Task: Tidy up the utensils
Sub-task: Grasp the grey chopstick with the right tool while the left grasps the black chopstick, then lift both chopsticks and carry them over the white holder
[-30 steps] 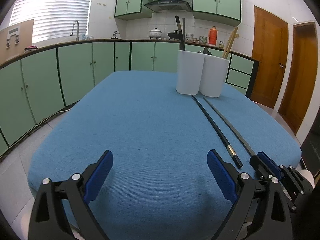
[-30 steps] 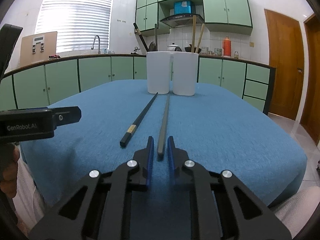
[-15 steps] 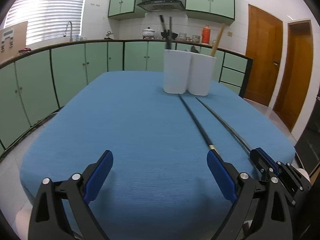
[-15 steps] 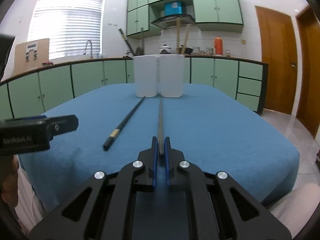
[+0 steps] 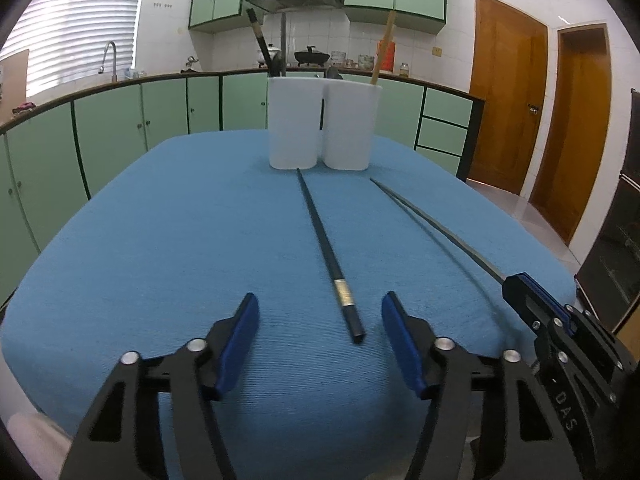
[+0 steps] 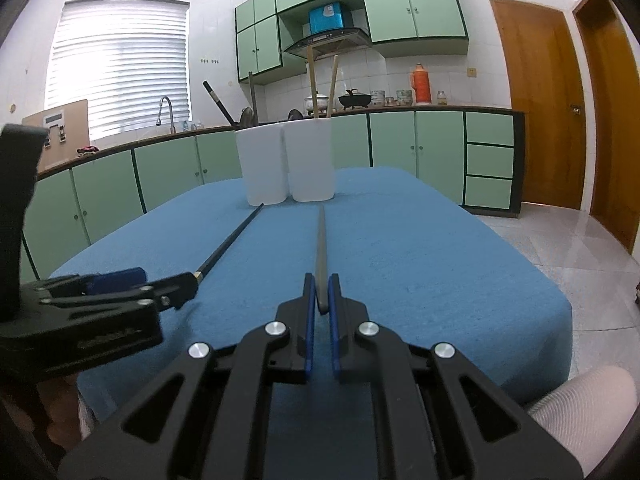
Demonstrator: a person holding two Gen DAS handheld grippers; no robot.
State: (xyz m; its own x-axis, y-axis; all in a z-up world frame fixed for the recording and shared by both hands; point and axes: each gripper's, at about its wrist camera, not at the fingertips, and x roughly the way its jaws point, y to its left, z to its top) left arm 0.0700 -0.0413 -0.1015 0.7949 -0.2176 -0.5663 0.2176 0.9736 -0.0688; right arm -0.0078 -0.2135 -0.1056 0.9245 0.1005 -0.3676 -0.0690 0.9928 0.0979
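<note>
Two chopsticks left on blue counter [image 5: 160, 240]. R gripper [image 6: 319, 300] jaws clamped on grey chopstick [image 6: 321, 240]; L gripper [image 5: 320, 340] jaws apart, closing round black chopstick [image 5: 324, 248], not touching. White holders [image 5: 324, 124] w/ some utensils already inside.

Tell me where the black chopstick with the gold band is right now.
The black chopstick lies on the blue tablecloth; in the left wrist view its banded end sits between the left gripper's fingers, untouched, its tip near the left white holder.

Black chopstick [image 6: 228, 246] near end hidden behind left tool [image 6: 176, 286]; holder [image 6: 310, 160] contents' lower parts unseen
</note>
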